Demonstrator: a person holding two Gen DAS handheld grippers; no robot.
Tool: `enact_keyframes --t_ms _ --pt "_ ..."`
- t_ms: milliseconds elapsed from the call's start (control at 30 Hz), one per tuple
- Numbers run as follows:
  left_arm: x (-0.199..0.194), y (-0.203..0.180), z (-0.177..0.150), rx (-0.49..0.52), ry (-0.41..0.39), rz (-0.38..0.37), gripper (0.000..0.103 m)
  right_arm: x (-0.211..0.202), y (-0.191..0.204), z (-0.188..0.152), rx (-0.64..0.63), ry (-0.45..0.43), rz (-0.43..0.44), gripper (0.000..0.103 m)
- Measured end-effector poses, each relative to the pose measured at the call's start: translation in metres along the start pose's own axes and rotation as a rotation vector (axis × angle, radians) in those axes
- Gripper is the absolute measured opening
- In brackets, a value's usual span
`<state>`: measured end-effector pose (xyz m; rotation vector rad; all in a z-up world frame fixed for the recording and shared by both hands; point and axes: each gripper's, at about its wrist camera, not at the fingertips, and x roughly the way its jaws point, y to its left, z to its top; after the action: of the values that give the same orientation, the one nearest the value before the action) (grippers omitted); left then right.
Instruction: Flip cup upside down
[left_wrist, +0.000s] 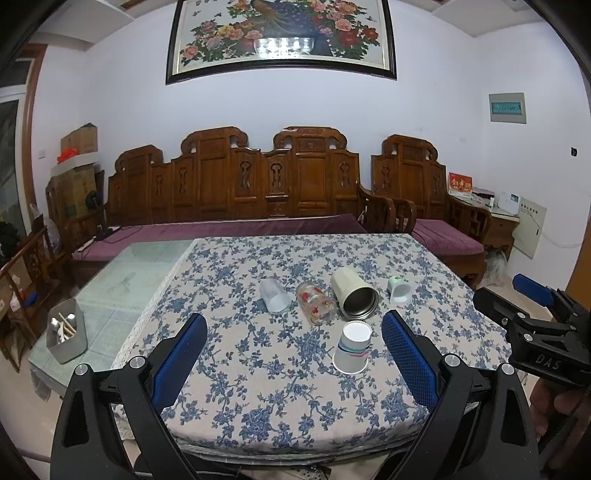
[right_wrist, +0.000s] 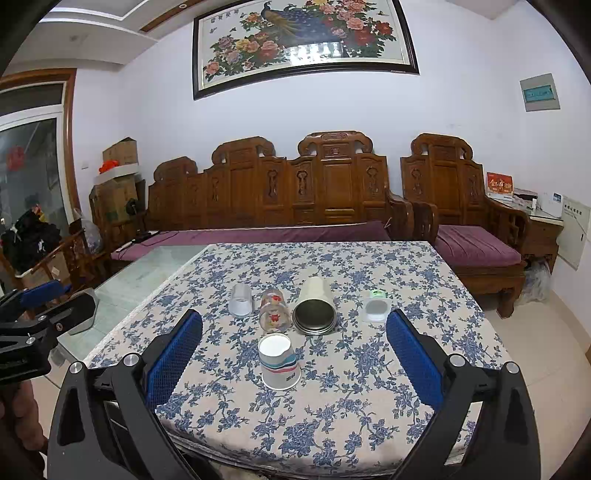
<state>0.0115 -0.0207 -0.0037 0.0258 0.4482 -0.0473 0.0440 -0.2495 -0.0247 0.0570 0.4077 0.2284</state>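
- The paper cup was seen standing upside down on the tabletop, its wide rim on the floral cloth and its white base facing up.
- The left gripper was held with its blue pads spread wide apart and nothing between them; the paper cup lay at about 1 o'clock from its midpoint, clear of both pads.
- The right gripper was likewise held wide apart and empty, with the paper cup just left of its midpoint and touched by neither pad.
- Behind the paper cup, at 12 o'clock, four vessels were found lying on their sides in a row: a frosted plastic cup, a printed glass, a cream steel tumbler and a small white-and-green cup.
- A metal utensil holder was seen at 9 o'clock on the bare glass part of the tabletop in the left wrist view.
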Motion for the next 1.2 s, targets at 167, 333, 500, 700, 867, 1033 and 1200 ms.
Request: enact_keyframes --t_ms 167,333,500,700,867,1033,1200 --pt "-0.0013 0.0008 0.0015 -0.004 -0.005 0.000 0.092 0.0003 0.0002 -0.0001 0.001 -0.001 -0.003 0.100" --pt "-0.0017 0.0005 0.0017 -0.004 -0.006 -0.002 0.092 0.0005 0.0001 -0.0001 0.000 -0.001 -0.002 0.100" --pt "-0.0026 0.0014 0.0020 -0.006 -0.007 -0.002 0.092 0.0007 0.0003 -0.0005 0.001 -0.006 -0.006 0.100" --pt "-0.0029 0.0004 0.0031 -0.005 -0.008 -0.004 0.092 -0.0002 0.0014 -0.0010 0.002 -0.013 -0.011 0.100" --pt "-0.0036 0.0000 0.0037 -0.005 -0.009 -0.005 0.092 -0.0013 0.0021 -0.0001 0.002 -0.016 -0.012 0.100" --pt "-0.0039 0.0005 0.0038 -0.007 -0.009 -0.006 0.092 -0.0022 0.0039 -0.0003 0.003 -0.017 -0.012 0.100" --pt "-0.0041 0.0003 0.0054 -0.005 -0.007 -0.006 0.092 -0.0026 0.0036 -0.0001 0.004 -0.018 -0.013 0.100"
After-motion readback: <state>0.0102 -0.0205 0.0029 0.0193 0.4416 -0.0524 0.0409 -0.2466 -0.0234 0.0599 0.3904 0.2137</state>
